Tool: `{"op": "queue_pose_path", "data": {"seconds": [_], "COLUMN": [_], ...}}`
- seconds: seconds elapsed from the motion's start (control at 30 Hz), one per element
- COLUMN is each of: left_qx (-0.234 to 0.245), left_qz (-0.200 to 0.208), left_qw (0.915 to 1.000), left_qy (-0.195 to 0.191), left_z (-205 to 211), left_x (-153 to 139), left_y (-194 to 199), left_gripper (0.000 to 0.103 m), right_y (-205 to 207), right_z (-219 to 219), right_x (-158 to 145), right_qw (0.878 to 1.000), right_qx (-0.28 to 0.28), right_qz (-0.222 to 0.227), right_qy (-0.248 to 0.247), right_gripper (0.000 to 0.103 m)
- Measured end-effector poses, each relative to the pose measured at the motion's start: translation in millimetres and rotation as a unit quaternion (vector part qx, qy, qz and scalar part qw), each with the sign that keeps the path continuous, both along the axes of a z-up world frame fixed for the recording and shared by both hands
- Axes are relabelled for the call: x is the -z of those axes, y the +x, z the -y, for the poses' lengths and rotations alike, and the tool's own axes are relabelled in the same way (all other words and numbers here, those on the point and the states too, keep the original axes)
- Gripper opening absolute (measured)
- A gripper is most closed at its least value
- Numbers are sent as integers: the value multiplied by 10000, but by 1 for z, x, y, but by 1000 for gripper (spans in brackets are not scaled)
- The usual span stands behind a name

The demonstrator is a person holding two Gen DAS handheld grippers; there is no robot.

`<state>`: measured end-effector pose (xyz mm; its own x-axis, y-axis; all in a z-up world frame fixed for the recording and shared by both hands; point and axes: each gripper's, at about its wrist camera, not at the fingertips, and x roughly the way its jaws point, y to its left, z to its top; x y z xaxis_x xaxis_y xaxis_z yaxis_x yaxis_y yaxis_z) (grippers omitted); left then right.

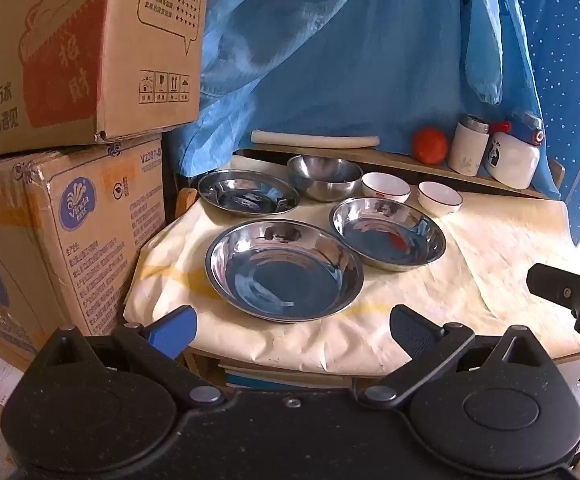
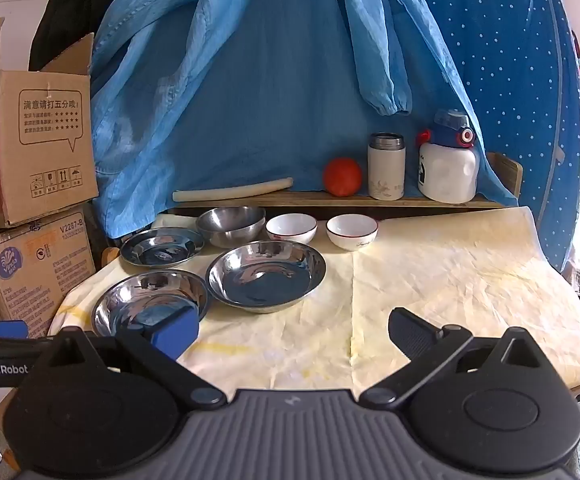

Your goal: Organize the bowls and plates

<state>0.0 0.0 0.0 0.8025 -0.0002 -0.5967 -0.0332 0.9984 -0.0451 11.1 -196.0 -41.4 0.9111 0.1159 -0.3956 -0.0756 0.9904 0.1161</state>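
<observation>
Three steel plates lie on the cloth-covered table (image 1: 490, 248): a near one (image 1: 283, 270) (image 2: 149, 306), a right one (image 1: 388, 233) (image 2: 265, 274), and a far left one (image 1: 247, 192) (image 2: 161, 246). Behind them stand a steel bowl (image 1: 324, 176) (image 2: 229, 226) and two white ceramic bowls (image 1: 386, 186) (image 1: 438, 198) (image 2: 291, 228) (image 2: 352, 231). My left gripper (image 1: 290, 330) is open and empty at the table's front edge, just before the near plate. My right gripper (image 2: 290, 334) is open and empty over the cloth, right of the near plate.
Stacked cardboard boxes (image 1: 69, 128) (image 2: 29, 168) stand left of the table. A low wooden shelf (image 2: 330, 199) at the back holds a rolled sheet (image 2: 229, 191), a tomato (image 2: 342, 176), a white flask (image 2: 386, 166) and a white-and-blue bottle (image 2: 448, 160). Blue cloth (image 2: 269, 80) hangs behind.
</observation>
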Motion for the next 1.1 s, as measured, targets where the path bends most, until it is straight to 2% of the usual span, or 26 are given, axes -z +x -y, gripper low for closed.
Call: {"op": "queue_pose_path", "data": {"seconds": [1.1], "left_qx": [47], "left_qz": [-38], "left_qw": [10000], "left_qy": [-77], "left_z": [0], "left_x": [3], "left_y": [2], "left_gripper": [102], "right_y": [3], "right_z": [-3], "right_x": [0], "right_qw": [10000], "right_qx": [-13], "right_qz": [-61], "right_qy": [12], "right_gripper": [103]}}
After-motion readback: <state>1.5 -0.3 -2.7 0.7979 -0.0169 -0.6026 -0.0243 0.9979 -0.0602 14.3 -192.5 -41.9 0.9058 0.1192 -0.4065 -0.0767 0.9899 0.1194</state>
